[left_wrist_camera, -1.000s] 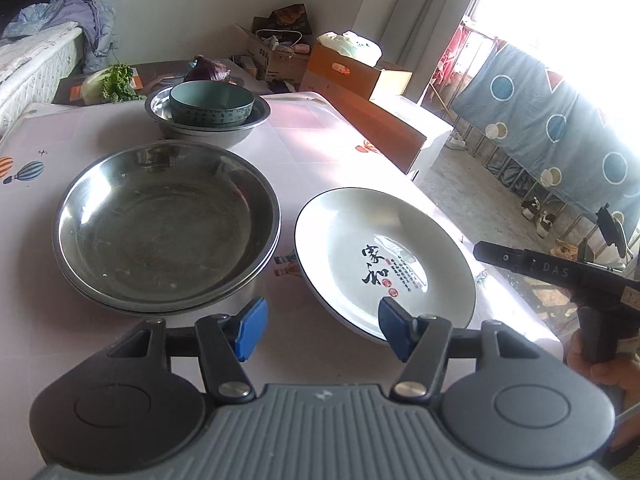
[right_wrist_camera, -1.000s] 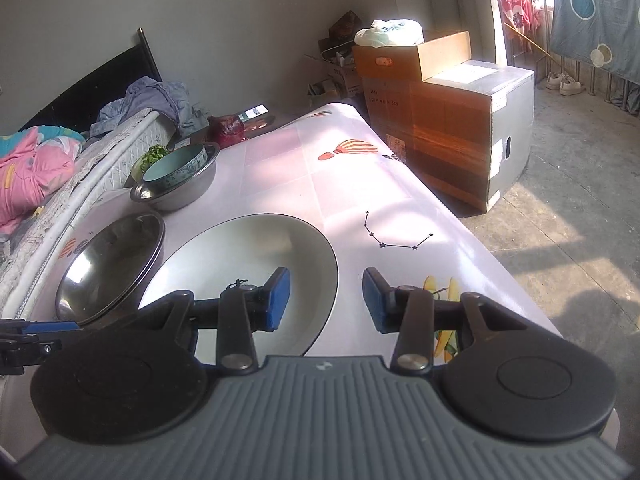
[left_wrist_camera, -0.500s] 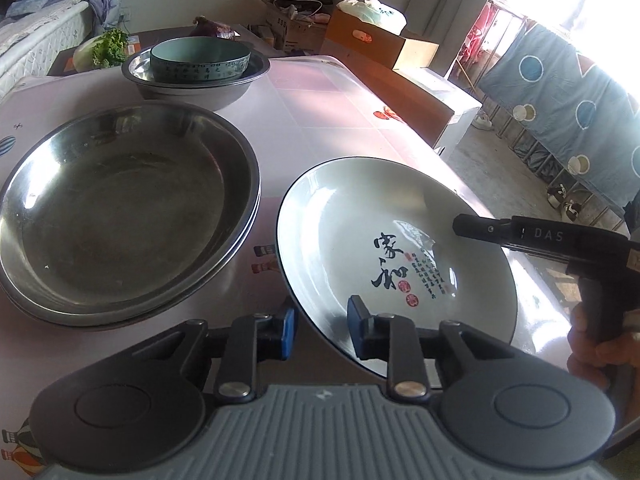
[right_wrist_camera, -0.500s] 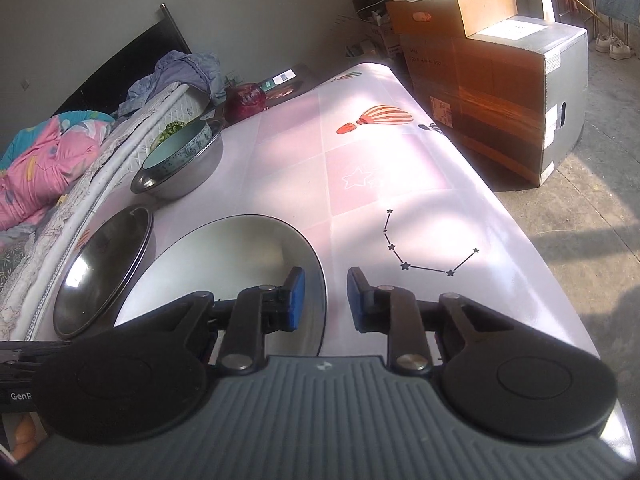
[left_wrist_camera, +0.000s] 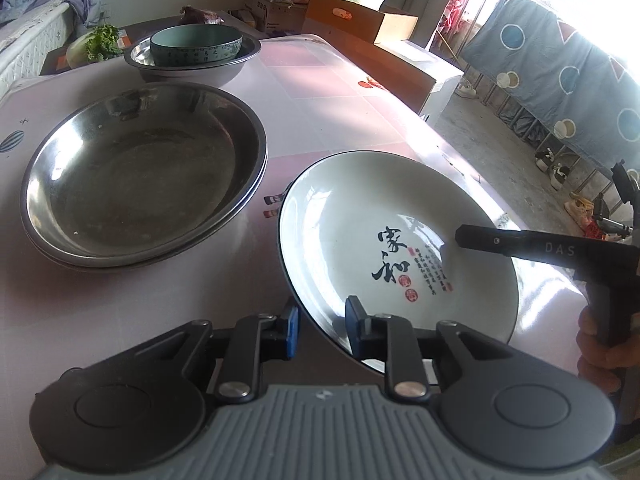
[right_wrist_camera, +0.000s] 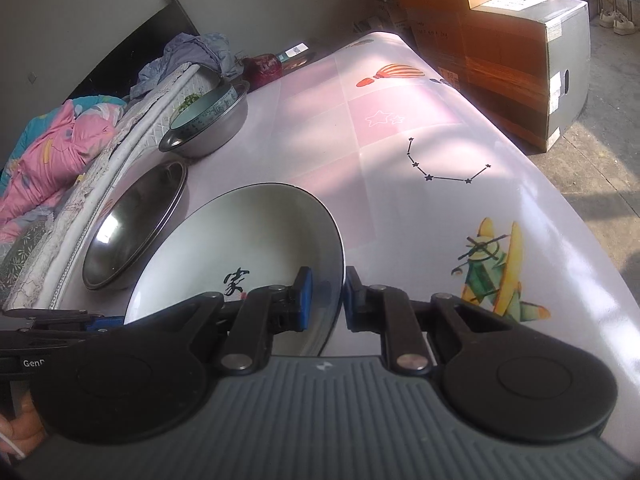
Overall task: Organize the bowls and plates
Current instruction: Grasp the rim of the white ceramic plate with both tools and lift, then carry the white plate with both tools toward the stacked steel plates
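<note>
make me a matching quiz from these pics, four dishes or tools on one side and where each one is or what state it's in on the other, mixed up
Things:
1. white ceramic plate with black calligraphy
2. teal ceramic bowl
3. large shallow steel pan
4. left gripper

Places or states:
A. sits inside a smaller steel basin
B. gripped at two edges by both grippers
C. stacked on another like it, beside the white plate
D. shut on the white plate's near rim

Pairs: 1-B, 2-A, 3-C, 4-D

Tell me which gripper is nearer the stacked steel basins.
Left. The left gripper clamps the white plate's rim on the side facing the steel basins; the right gripper clamps the plate's opposite rim, farther away.
</note>
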Action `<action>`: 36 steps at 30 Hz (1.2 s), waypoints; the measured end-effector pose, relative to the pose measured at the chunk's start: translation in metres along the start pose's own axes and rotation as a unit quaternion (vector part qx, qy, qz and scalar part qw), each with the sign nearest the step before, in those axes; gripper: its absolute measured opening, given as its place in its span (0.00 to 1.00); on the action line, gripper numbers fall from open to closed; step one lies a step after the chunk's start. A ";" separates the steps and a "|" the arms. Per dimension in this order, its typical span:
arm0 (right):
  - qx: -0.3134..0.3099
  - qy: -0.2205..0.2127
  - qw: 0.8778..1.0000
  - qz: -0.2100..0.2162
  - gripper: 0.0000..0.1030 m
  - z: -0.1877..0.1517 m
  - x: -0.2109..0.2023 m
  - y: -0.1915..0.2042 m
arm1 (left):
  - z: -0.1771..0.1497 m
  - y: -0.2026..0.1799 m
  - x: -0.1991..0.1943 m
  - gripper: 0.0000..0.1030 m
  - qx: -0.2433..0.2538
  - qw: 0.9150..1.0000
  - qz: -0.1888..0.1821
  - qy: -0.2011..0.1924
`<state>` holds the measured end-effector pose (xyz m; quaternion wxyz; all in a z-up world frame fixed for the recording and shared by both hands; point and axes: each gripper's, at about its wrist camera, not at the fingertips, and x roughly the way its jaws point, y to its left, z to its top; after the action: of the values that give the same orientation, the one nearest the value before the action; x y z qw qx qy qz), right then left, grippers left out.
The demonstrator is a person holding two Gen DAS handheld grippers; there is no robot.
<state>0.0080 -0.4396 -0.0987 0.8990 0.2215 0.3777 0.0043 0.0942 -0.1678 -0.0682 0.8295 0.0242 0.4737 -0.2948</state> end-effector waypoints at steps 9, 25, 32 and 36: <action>-0.015 0.025 0.999 0.021 0.16 -0.055 -0.023 0.052 | -0.054 0.027 -0.049 0.24 -0.001 1.000 0.004 0.009; -0.066 0.045 0.996 0.030 0.18 -0.083 -0.005 0.151 | -0.104 0.096 -0.105 0.24 -0.091 0.995 0.022 -0.028; -0.050 0.041 0.998 0.022 0.18 -0.082 -0.003 0.149 | -0.101 0.103 -0.099 0.25 -0.093 0.995 0.011 -0.027; -0.051 0.036 0.998 0.016 0.18 -0.086 -0.006 0.149 | -0.100 0.100 -0.096 0.29 -0.087 0.996 0.011 -0.027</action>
<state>-0.0312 -0.2723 -0.0882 0.8947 0.1809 0.4058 0.0463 0.0322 -0.0085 -0.0700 0.8442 -0.0502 0.4747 -0.2439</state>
